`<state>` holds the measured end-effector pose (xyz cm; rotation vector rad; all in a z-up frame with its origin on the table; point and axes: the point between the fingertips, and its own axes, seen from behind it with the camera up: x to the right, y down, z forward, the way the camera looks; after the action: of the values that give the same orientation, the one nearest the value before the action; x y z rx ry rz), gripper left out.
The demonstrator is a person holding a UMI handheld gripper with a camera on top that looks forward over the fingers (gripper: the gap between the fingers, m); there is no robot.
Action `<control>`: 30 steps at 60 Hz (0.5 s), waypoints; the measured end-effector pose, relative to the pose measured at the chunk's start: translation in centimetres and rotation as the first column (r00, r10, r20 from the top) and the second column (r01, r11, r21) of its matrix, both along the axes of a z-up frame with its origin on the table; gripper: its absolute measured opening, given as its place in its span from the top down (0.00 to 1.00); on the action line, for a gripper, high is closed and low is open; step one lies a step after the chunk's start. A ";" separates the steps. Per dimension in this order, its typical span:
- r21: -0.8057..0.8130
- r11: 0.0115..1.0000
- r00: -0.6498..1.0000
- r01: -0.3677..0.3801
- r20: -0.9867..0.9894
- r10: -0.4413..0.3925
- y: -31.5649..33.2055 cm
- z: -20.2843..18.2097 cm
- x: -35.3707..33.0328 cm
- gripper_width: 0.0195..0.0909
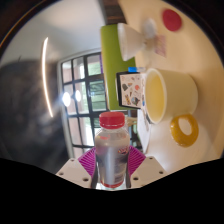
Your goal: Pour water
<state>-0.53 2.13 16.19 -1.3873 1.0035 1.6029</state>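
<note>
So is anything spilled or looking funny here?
Nothing is spilled. The odd part is the tilt: the gripper holds the bottle with its red cap on, and the white cup and yellow cup appear sideways, mouths facing the bottle. That looks like the camera leaning, not toppled cups.
</note>
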 end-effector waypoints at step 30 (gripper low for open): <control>-0.108 0.993 0.858 0.040 -0.505 -0.090 -6.2 -0.1 2.6 0.73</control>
<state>2.10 -4.03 16.09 -0.9825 1.4324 1.9421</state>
